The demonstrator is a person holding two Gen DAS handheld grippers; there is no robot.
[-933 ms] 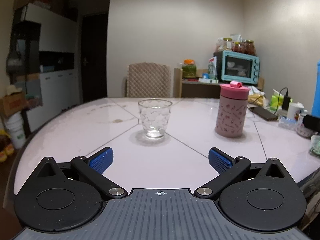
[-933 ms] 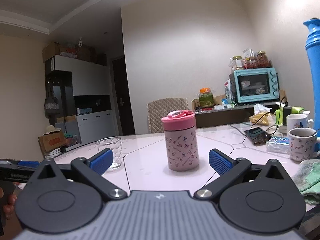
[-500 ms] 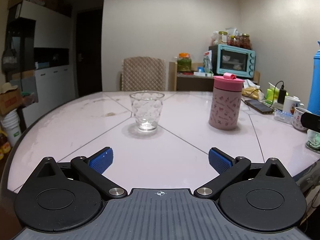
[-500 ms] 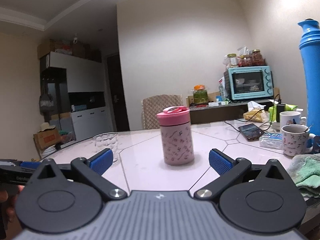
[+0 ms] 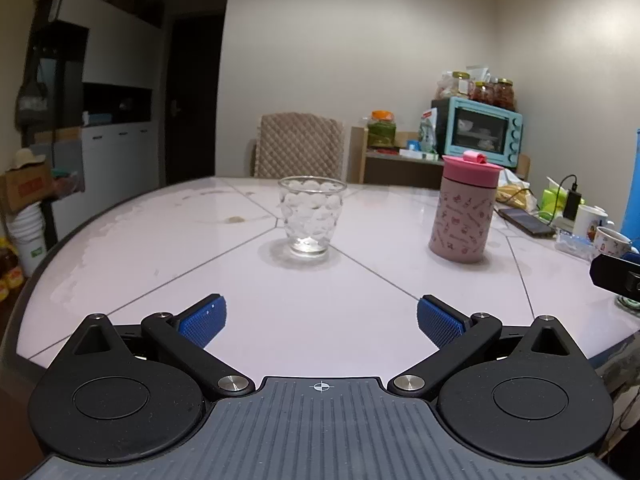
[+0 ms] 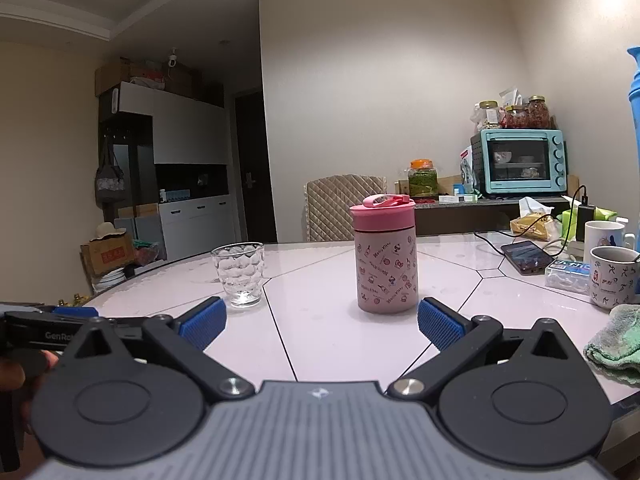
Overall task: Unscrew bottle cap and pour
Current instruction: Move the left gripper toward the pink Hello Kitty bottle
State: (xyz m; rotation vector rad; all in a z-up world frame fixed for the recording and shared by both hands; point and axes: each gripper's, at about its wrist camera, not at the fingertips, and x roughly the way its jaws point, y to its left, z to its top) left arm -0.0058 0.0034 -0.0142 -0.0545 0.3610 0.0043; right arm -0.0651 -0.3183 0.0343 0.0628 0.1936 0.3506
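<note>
A pink patterned bottle (image 5: 464, 216) (image 6: 385, 266) with a darker pink screw cap (image 6: 382, 212) stands upright on the white round table (image 5: 160, 248). A clear dimpled glass (image 5: 311, 216) (image 6: 239, 274) stands to its left, holding only a trace of liquid at the bottom. My left gripper (image 5: 320, 320) is open above the table's near edge, with the glass ahead of it. The right gripper (image 6: 320, 320) is open too, empty, with the bottle ahead and slightly right of centre. Both stay well short of the objects.
Mugs (image 6: 612, 276), a phone (image 6: 528, 256) with a charger cable, a green cloth (image 6: 616, 340) and a tall blue flask (image 6: 634, 92) crowd the table's right side. A quilted chair (image 5: 298, 146) stands behind the table. A hand holds the left gripper (image 6: 48, 330) at far left.
Both wrist views have shifted slightly, dipping and then rising again. The bottle and glass have not moved. Both grippers stayed open.
</note>
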